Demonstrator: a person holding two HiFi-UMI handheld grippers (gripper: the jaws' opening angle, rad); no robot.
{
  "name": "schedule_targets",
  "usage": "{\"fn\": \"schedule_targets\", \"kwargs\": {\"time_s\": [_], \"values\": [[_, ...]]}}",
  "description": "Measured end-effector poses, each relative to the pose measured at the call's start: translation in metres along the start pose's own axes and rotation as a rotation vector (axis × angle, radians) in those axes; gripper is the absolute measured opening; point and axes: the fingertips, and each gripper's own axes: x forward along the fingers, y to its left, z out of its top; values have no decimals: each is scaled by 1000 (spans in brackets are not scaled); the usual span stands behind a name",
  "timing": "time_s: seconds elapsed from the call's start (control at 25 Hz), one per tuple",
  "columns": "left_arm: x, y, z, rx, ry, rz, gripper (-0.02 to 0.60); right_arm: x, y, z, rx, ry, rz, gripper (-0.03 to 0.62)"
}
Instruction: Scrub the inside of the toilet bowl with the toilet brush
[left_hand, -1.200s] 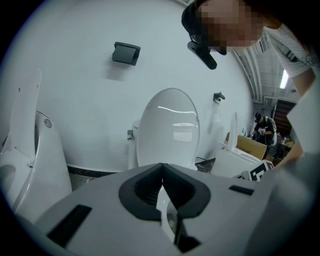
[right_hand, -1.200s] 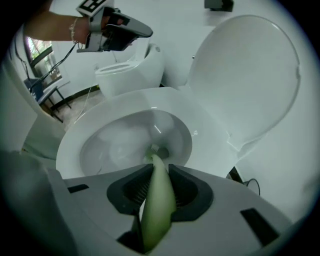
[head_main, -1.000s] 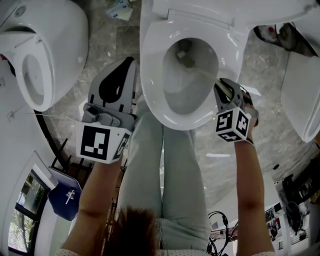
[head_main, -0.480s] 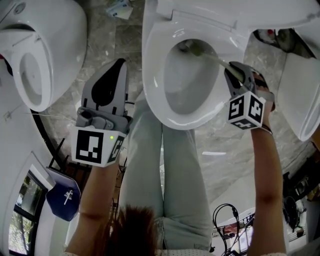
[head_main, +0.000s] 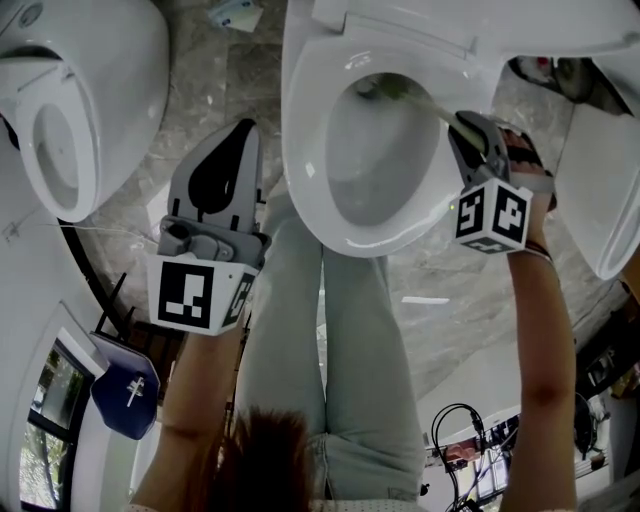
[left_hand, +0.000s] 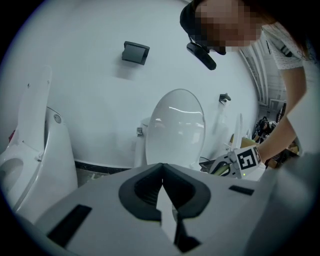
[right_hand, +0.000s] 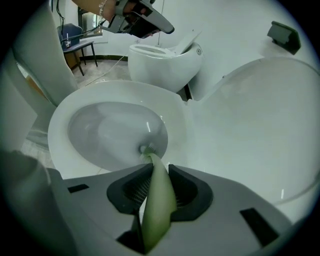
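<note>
A white toilet bowl (head_main: 310, 150) with its seat down and lid raised fills the upper middle of the head view. My right gripper (head_main: 462, 128) hangs over the bowl's right rim, shut on the pale green handle of the toilet brush (right_hand: 157, 200). The brush head (head_main: 380, 90) rests against the far inner wall of the bowl (right_hand: 115, 132), near the back. My left gripper (head_main: 228, 160) hovers left of the bowl, jaws together, holding nothing; in its own view the raised lid (left_hand: 175, 125) stands ahead.
A second white toilet (head_main: 70, 110) stands at the left, another white fixture (head_main: 600, 200) at the right. My legs (head_main: 330, 360) straddle the bowl's front. The floor is grey marble (head_main: 210, 90). A blue chair (head_main: 125, 385) sits at the lower left.
My right gripper moved up and to the right along the rim and rolled, sweeping the brush head from the middle of the bowl to its back wall. The left gripper barely shifted.
</note>
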Motion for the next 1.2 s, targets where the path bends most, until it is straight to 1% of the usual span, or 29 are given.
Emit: {"fn": "schedule_targets", "kwargs": {"time_s": [0.28,0.4,0.52,0.68,0.96,1.12,1.2], "values": [[3,-2,1,13,6,-15,5,-9,25,-8,25,1,83,106],[3,-2,1,16,11,-15,5,-10,37,-6,63,-5,114,106],[3,-2,0,17,14,-16,5,-10,52,-4,131,-15,149,104],[2,-3,-2,18,24,-25,5,-7,73,0,265,-32,184,97],[3,-9,-2,15,28,-37,5,-8,91,7,543,-70,169,95],[5,-21,-4,20,30,-71,5,-11,108,20,725,-131,166,94],[6,-27,-7,24,40,-90,5,-11,113,19,845,-141,155,94]]}}
